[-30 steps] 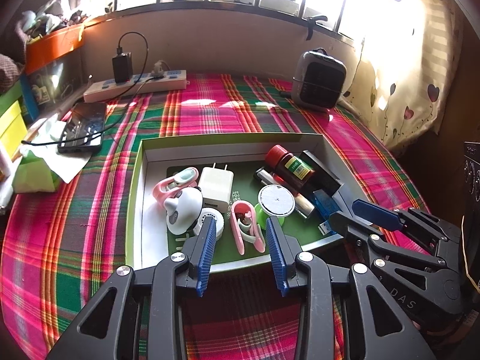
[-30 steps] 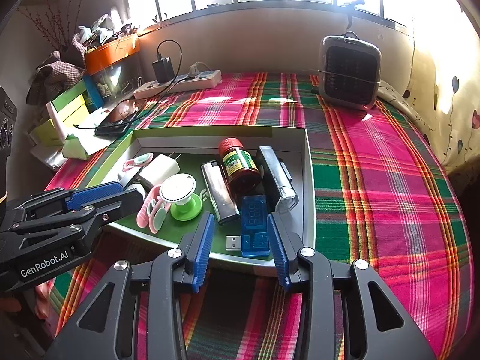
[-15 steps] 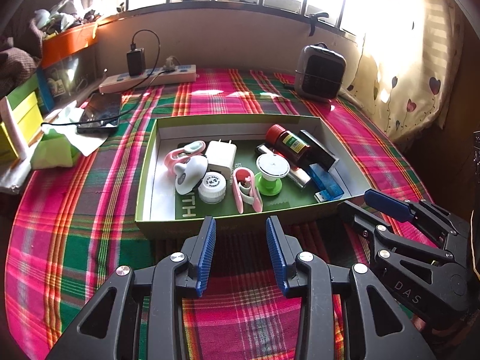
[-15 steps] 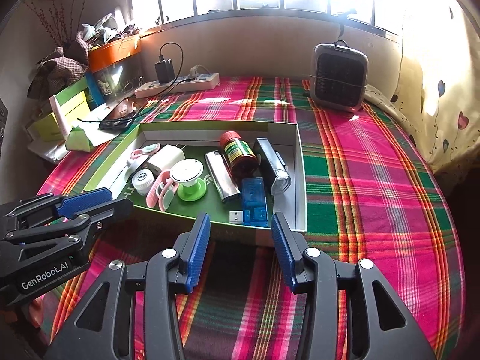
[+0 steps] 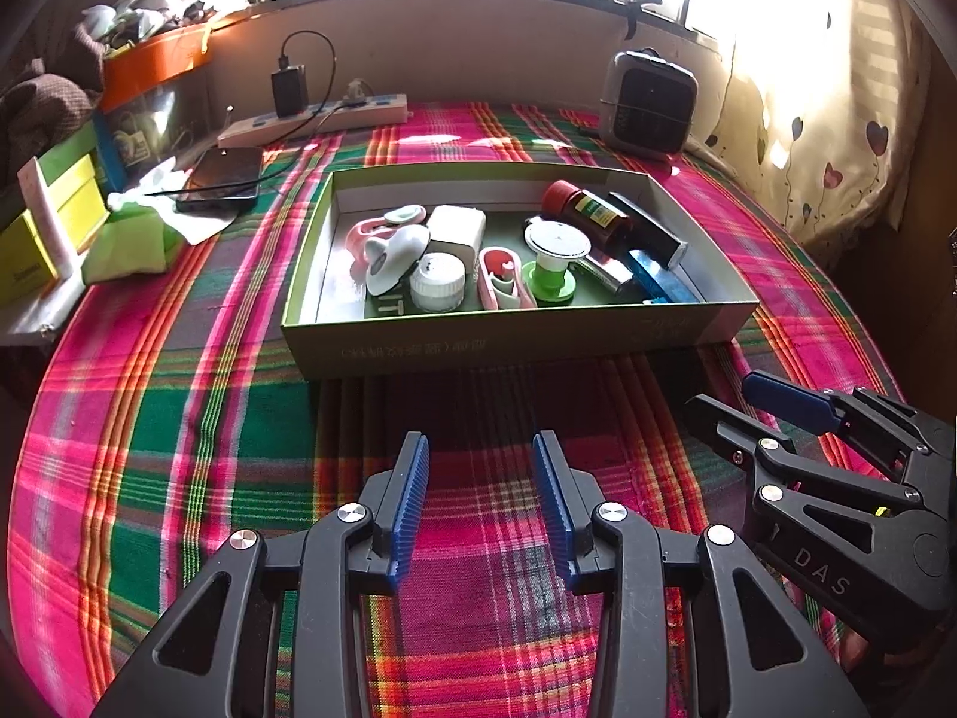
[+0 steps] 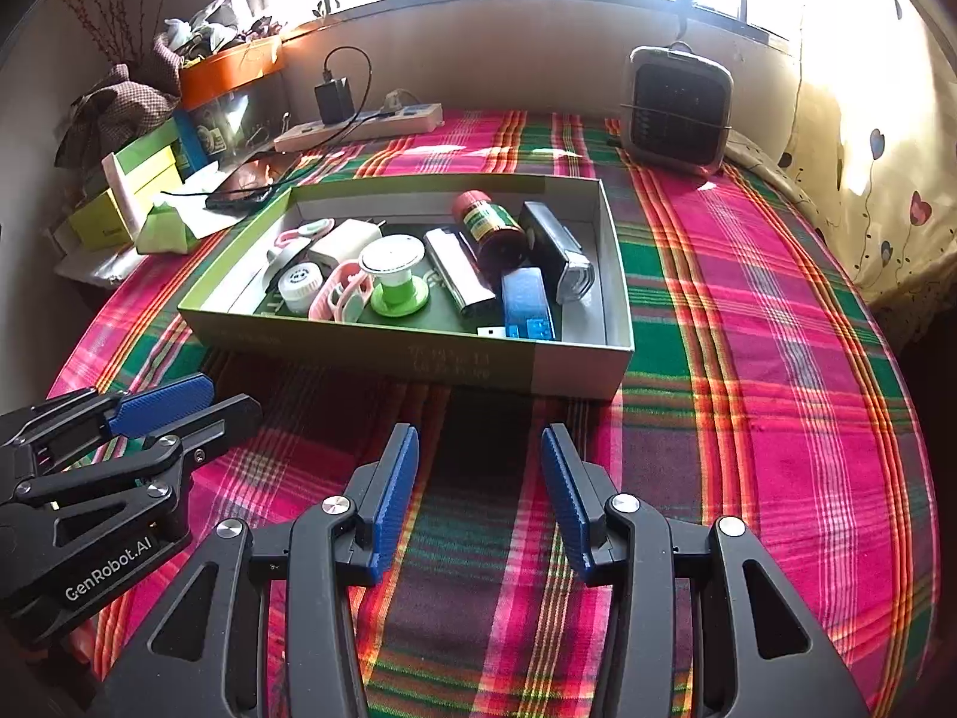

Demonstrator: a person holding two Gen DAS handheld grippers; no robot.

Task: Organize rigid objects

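Observation:
A green cardboard box (image 5: 514,338) (image 6: 359,347) sits mid-table on the plaid cloth. It holds several small items: a red-capped brown bottle (image 5: 589,209) (image 6: 490,227), a white charger (image 5: 457,224), a green-and-white spool (image 5: 553,263) (image 6: 395,275), a pink clip (image 5: 502,284), a white round cap (image 5: 436,281), a silver lighter (image 6: 457,275), a blue USB device (image 6: 526,308). My left gripper (image 5: 481,499) is open and empty, in front of the box. My right gripper (image 6: 478,496) is open and empty, also short of the box.
A grey heater (image 5: 649,102) stands at the back right. A power strip with a black adapter (image 5: 317,116), a phone (image 5: 224,176), tissue and yellow-green boxes (image 5: 54,227) crowd the back left. A curtain (image 5: 837,107) hangs on the right.
Both grippers have drawn back from the box toward the near table edge, staying open and empty. The items in the box have not moved.

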